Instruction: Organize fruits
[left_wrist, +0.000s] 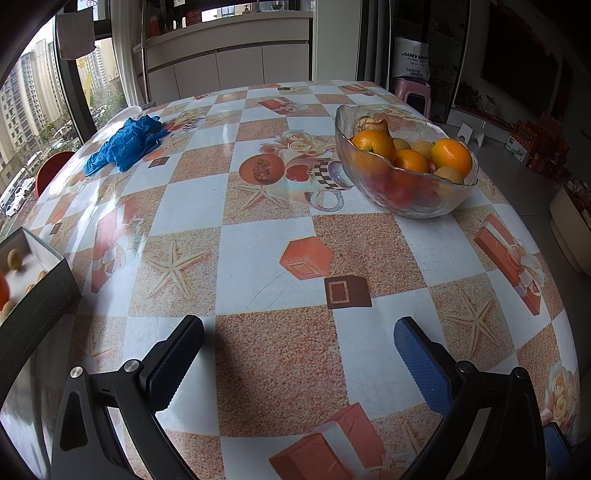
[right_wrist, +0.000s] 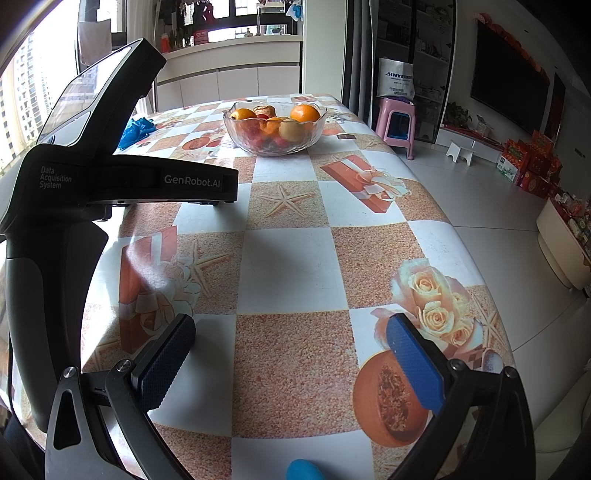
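Observation:
A glass bowl (left_wrist: 406, 199) holding oranges (left_wrist: 450, 157), pale round fruits and red ones stands at the far right of the table; it also shows in the right wrist view (right_wrist: 275, 146). A dark box (left_wrist: 37, 291) with small pale fruits and an orange sits at the left edge. My left gripper (left_wrist: 299, 328) is open and empty above the tablecloth, well short of the bowl. My right gripper (right_wrist: 291, 328) is open and empty over the near table. The left gripper's body (right_wrist: 110, 173) fills the left of the right wrist view.
A crumpled blue cloth (left_wrist: 125, 144) lies at the far left of the patterned table (left_wrist: 258, 240). A pink stool (right_wrist: 397, 123) stands on the floor beyond the table's right edge. A blue object (right_wrist: 304, 470) shows at the bottom edge.

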